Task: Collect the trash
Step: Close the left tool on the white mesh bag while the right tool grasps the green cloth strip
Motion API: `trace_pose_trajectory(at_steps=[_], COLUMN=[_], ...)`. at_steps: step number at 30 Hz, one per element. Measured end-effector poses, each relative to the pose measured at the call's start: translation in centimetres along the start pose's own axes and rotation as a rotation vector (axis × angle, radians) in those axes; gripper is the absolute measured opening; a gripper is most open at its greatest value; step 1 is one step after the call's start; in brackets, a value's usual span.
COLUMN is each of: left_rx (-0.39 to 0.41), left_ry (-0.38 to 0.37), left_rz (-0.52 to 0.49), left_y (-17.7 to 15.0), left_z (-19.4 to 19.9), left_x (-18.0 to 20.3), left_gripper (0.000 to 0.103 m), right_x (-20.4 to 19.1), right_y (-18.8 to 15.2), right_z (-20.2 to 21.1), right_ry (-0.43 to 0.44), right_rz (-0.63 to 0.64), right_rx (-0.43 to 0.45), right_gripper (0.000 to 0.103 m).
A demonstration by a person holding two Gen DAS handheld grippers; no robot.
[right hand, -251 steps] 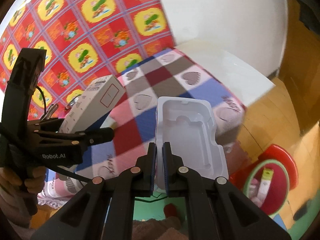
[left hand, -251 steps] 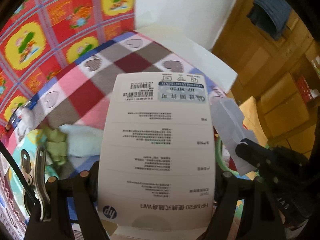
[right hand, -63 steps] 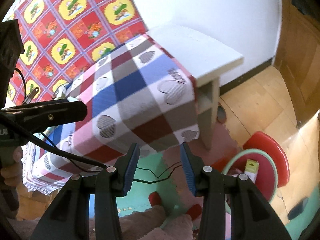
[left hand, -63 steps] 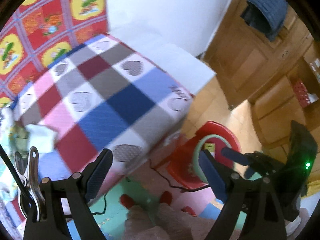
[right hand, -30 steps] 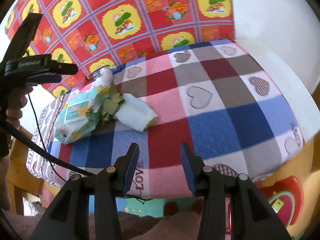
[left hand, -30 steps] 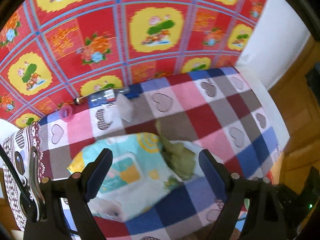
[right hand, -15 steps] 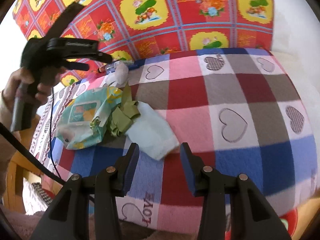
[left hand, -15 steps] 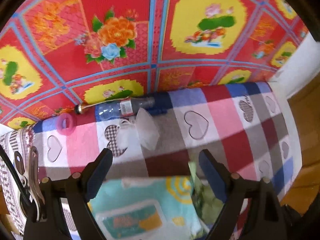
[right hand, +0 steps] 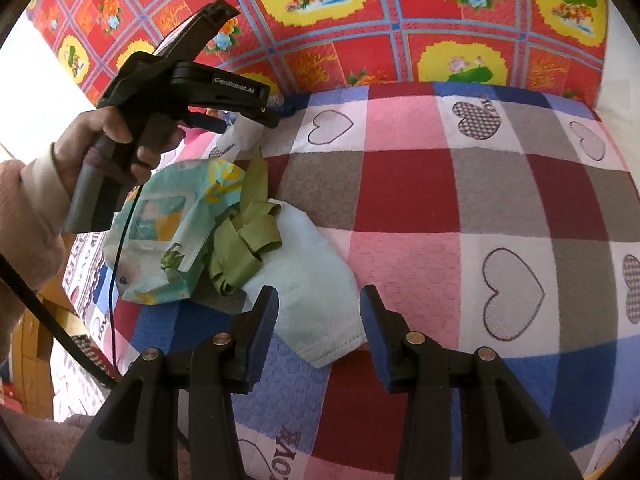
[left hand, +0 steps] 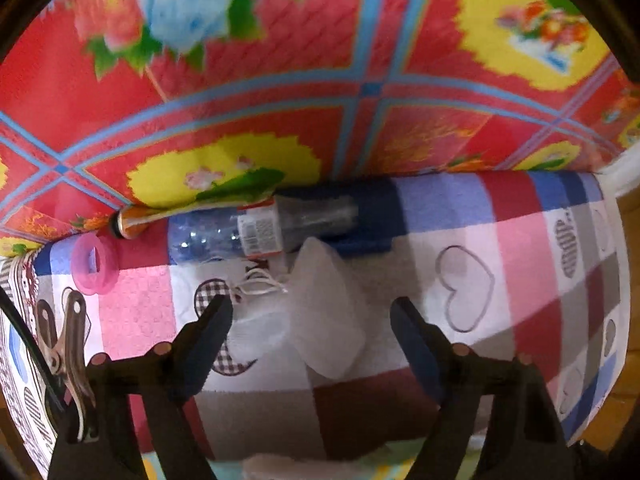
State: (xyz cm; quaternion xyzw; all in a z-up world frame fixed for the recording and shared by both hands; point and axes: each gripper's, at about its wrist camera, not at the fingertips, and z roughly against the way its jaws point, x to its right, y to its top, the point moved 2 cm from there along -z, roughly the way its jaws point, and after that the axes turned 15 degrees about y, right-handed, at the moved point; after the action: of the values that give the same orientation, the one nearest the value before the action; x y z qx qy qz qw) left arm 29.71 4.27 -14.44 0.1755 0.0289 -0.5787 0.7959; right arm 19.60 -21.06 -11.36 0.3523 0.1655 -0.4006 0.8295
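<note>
Black plastic, blue-padded: left hand-held gripper (left hand: pixel 310 316), jaws spread wide and holding nothing, poised low over a small clear plastic bag (left hand: pixel 326 316) lying on the checked cloth of the desk (left hand: pixel 520 264). Bag between the two pads, touching neither as far as can be seen. White strings (left hand: pixel 260 286) trailing from the bag toward the left pad. Just behind the bag, against the flowered red wall cloth (left hand: pixel 280 40), an empty plastic bottle (left hand: pixel 240 228) on its side: long axis left to right, parallel to the desk's back edge, neck and mouth pointing left, base right. Pink ring (left hand: pixel 94 266) beside the bottle's mouth.

Best done, probably, by lowering until both pads flank the bag's thick middle, then closing slowly; thin film likely to slip, so a deep bite and a pinch of several layers advised. Strings worth gathering too, and the bottle left clear of the pads.

Right hand-held gripper (right hand: pixel 318 314), likewise apart and empty, nearer the front edge, hovering at the corner of a pale cloth (right hand: pixel 316 300). Beyond that, crumpled green ribbon (right hand: pixel 244 240), then a printed wet-wipe packet (right hand: pixel 168 236). Farther back, person's hand (right hand: pixel 116 140) gripping the left tool.
</note>
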Motion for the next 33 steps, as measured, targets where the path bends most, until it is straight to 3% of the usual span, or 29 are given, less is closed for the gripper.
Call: trace_pose_trajectory(at_steps=[11, 18, 21, 33], left_rx=[0.002, 0.028, 0.032, 0.130], left_ry=[0.011, 0.002, -0.043, -0.120], left_rz=[0.027, 0.057, 0.075, 0.137], left_y=[-0.3, -0.4, -0.8, -3.9], left_z=[-0.9, -0.2, 0.0, 4.8], left_x=[0.4, -0.8, -1.2, -4.5], left_gripper=[0.082, 0.035, 0.024, 0.019], right_x=[0.9, 1.1, 0.9, -0.3], right_y=[0.3, 0.3, 0.3, 1.3], right_z=[-1.5, -1.6, -1.6, 0.3], right_ry=[0.014, 0.018, 0.013, 0.034], right_rz=[-0.014, -0.015, -0.011, -0.003], right_rx=[-0.037, -0.040, -0.041, 0.018], right_gripper=[0.044, 0.044, 0.044, 0.044])
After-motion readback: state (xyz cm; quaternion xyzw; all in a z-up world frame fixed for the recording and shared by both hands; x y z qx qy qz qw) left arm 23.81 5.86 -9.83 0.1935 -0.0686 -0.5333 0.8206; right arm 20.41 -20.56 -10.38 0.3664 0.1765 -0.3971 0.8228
